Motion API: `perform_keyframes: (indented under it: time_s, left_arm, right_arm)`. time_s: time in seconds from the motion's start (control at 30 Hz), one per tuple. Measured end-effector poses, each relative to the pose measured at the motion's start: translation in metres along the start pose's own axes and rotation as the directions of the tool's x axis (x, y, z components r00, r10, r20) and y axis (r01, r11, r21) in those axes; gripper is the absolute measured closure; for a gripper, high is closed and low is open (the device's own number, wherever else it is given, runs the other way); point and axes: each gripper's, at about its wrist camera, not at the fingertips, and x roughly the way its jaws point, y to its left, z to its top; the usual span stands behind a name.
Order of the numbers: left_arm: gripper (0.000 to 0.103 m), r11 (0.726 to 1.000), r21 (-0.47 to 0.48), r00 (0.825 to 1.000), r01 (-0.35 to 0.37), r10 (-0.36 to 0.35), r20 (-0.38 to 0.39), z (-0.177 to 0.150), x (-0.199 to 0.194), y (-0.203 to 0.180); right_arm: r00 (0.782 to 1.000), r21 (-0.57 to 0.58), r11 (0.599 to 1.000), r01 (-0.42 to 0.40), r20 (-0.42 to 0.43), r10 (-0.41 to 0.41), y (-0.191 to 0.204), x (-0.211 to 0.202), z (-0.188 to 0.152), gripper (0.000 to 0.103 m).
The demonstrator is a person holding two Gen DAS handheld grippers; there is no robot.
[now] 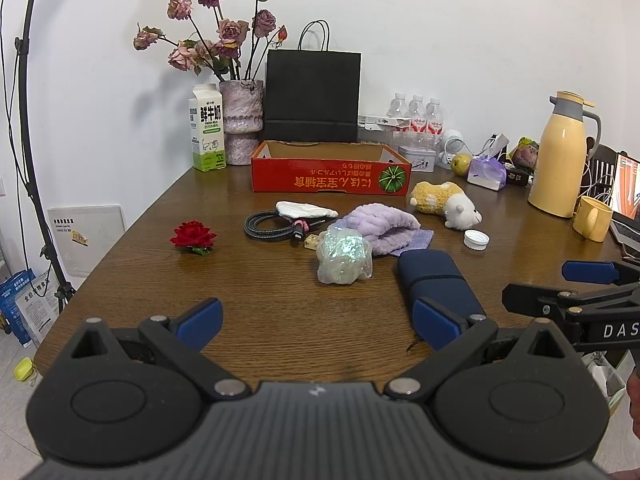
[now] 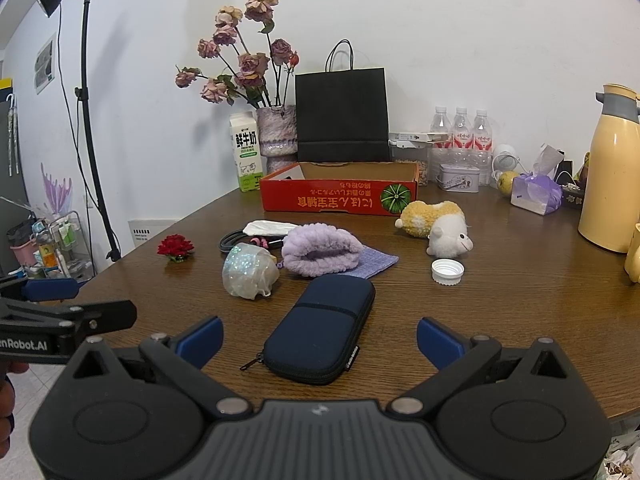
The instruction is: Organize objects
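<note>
Left wrist view: looked low across the table (image 1: 248, 304) toward the back wall, from near its front edge.
Right wrist view: faced the same way, close behind the navy case (image 2: 320, 328) at lower centre.
Shared: case, red box (image 1: 330, 174), black bag (image 2: 342, 116).

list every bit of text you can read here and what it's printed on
"鲜牛奶" and "FRESH MILK": milk carton.
"DAS", cut off by the frame edge: right gripper body.
"nRobot.AI", start cut off: left gripper body.
Orange Japanese print, upside down, on the red cardboard box: not readable.
Water bottle labels, tin and pouch tag on the navy zip pouch: too small.
</note>
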Motion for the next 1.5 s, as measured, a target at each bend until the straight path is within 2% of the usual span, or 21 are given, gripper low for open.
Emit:
perform_keyframes:
  time_s: [1.5]
  left_arm:
    - [0.000,1.000,-0.022,1.000,-0.001,0.001,-0.010,-0.004,0.006,0.008]
  right_arm:
    - [1.000,-0.008,1.000,0.012,-0.003,-0.012,0.000,0.001,0.000,0.000]
